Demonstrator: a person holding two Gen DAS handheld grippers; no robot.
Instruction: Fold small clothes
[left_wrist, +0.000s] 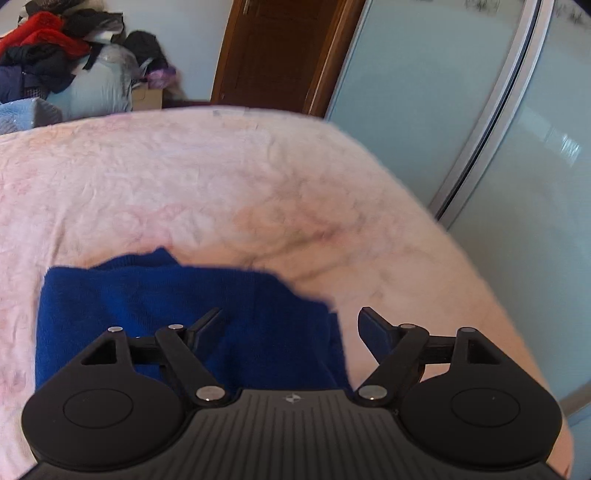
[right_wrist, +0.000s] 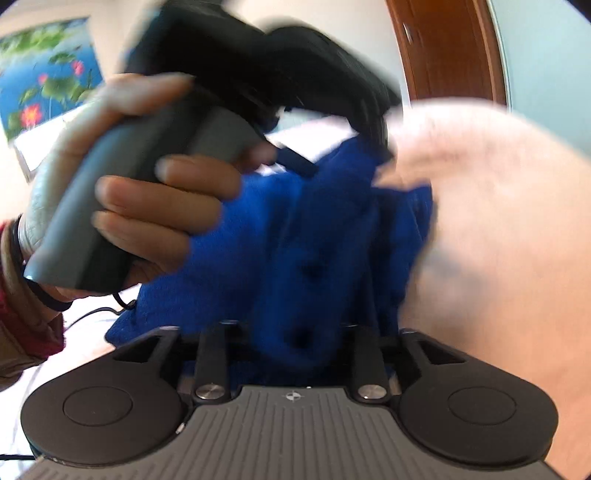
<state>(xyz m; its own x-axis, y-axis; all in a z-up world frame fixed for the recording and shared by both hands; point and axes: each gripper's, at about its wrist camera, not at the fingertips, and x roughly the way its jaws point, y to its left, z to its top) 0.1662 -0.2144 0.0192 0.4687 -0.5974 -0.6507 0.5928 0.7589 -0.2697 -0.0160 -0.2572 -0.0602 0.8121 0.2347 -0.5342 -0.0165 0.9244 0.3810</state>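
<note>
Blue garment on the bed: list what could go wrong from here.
1. The left gripper stands open over the blue garment, so its fold may spring back.
2. Cloth bunches between the right gripper fingers and could drag along.
3. The two grippers work close together and could collide.

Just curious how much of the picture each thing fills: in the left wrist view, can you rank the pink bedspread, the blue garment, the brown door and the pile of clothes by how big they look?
1. pink bedspread
2. blue garment
3. brown door
4. pile of clothes

Door and pile look similar; both are far off, so that order is unsure.
</note>
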